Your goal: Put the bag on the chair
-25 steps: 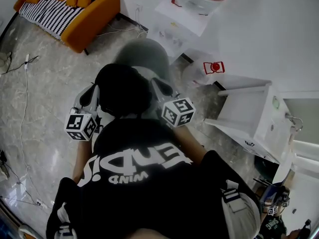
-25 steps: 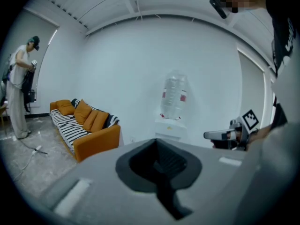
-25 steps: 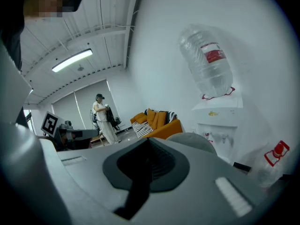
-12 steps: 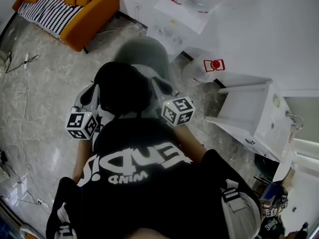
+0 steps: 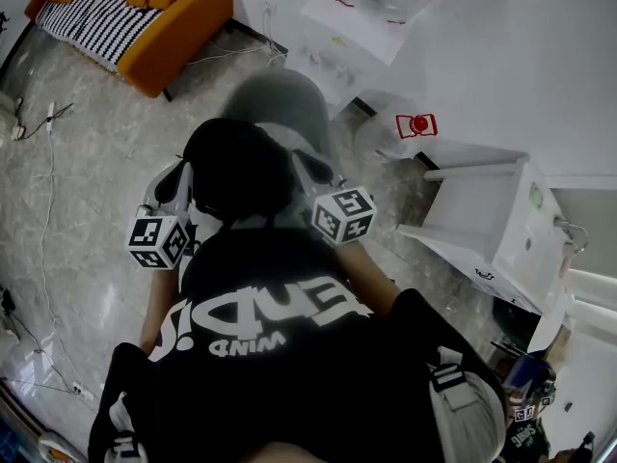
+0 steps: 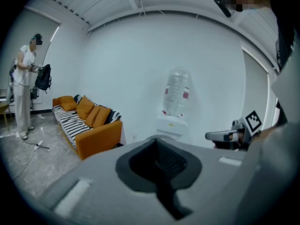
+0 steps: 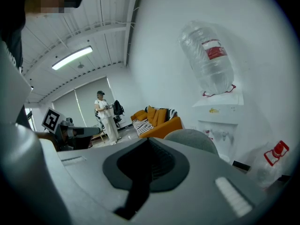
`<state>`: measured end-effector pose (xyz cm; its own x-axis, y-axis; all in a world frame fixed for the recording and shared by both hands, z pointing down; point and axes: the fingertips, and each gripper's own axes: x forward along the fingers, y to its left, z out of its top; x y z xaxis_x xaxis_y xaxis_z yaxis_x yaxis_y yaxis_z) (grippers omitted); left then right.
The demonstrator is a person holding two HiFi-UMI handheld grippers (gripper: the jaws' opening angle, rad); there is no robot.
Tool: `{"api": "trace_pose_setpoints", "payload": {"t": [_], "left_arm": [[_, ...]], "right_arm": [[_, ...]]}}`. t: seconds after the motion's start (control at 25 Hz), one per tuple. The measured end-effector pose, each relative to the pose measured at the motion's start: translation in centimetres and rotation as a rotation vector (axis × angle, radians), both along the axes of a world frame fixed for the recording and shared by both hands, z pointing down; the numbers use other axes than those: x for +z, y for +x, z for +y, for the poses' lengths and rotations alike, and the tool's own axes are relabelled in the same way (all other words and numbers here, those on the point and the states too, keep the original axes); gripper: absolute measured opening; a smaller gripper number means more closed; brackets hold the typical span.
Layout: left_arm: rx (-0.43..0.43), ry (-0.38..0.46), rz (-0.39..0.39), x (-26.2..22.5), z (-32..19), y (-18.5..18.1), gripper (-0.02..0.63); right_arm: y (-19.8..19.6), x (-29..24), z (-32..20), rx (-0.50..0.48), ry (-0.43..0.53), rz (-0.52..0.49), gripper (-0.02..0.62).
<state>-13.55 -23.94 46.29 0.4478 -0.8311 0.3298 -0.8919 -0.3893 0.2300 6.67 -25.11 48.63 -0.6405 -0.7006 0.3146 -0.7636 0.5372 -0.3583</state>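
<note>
In the head view a black bag (image 5: 236, 172) hangs between my two grippers, just in front of a grey chair (image 5: 280, 104) with a rounded back. My left gripper (image 5: 176, 179) grips the bag's left side, and my right gripper (image 5: 307, 170) its right side. In the left gripper view the left gripper (image 6: 159, 165) is shut, with a black strap (image 6: 168, 203) of the bag running out from between the jaws. In the right gripper view the right gripper (image 7: 146, 165) is likewise shut on a black strap (image 7: 133, 196), and the chair (image 7: 190, 137) shows just beyond it.
An orange sofa (image 5: 145, 17) with a striped cover stands at the far left. A water dispenser (image 5: 357, 27) is against the wall behind the chair, a white cabinet (image 5: 492, 225) to the right. Cables (image 5: 43, 162) lie on the floor at left. Another person (image 6: 23, 88) stands far off.
</note>
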Motion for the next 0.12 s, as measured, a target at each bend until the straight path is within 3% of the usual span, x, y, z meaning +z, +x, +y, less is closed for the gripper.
{"api": "trace_pose_setpoints", "payload": {"t": [0.12], "left_arm": [[-0.001, -0.001, -0.004, 0.08, -0.11, -0.02, 0.003]], "right_arm": [[-0.07, 0.07, -0.04, -0.005, -0.001, 0.002, 0.002]]}}
